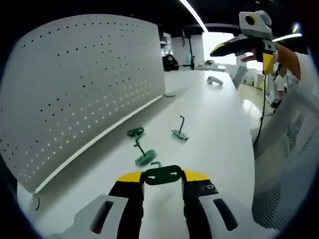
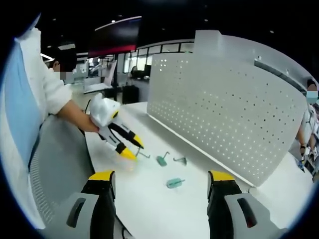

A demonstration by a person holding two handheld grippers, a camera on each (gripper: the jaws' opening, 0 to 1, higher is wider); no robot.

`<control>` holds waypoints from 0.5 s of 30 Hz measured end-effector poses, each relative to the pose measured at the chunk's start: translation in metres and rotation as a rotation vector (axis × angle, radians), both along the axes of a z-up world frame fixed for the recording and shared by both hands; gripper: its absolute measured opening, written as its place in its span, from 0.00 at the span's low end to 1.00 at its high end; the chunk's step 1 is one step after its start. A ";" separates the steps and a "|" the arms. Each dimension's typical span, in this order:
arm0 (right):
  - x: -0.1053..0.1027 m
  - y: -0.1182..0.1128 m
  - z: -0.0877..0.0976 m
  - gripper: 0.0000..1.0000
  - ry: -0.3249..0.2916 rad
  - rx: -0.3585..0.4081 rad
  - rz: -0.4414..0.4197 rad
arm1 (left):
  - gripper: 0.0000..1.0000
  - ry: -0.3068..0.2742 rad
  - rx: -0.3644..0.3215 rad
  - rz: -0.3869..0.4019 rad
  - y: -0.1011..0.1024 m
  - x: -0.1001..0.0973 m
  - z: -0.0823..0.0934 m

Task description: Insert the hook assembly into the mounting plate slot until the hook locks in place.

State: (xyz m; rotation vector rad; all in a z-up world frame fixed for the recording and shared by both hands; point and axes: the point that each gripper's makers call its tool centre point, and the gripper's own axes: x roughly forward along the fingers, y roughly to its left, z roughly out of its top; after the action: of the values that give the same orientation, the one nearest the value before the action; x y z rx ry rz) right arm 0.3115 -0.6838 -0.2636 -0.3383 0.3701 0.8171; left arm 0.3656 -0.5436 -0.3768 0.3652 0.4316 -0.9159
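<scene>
grip first: the left gripper (image 1: 163, 180) has its yellow-tipped jaws pressed in on a small dark green flat metal plate with two slots (image 1: 163, 175), which spans the gap between the tips, held by its two short ends. the right gripper (image 2: 162, 180) stands spread wide with nothing between its jaws.

ahead of the left gripper, on the white tabletop (image 1: 214, 129), lie three green wire hook pieces: one just beyond the tips (image 1: 145, 157), one a little further and to the left (image 1: 135, 132), one further and to the right (image 1: 180, 130). the white perforated pegboard panel (image 1: 79, 84) rises along the left.

judging by looks, the plate is light, stiff and thin, with a painted finish likely to slip or twist between the pads, so an edge-on pinch needs firm pressure. the hooks look like bent wire on a small flat foot; whether the foot is metal or plastic i cannot tell. the shank near the foot seems the best place to take hold, leaving the insertion end free.
</scene>
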 end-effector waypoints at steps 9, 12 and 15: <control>0.000 0.013 0.010 0.75 -0.011 0.028 0.035 | 0.30 -0.056 -0.015 -0.061 0.000 -0.017 0.034; -0.001 0.019 0.011 0.73 -0.007 0.046 0.050 | 0.30 -0.066 -0.026 -0.096 -0.002 -0.027 0.044; -0.003 0.026 0.011 0.72 0.001 0.056 0.067 | 0.30 -0.071 -0.042 -0.123 -0.004 -0.036 0.053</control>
State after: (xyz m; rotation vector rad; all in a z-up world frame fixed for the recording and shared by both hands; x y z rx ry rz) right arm 0.3087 -0.6580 -0.2524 -0.2990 0.3380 0.8917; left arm 0.3295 -0.5474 -0.3234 0.3873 0.3272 -1.0270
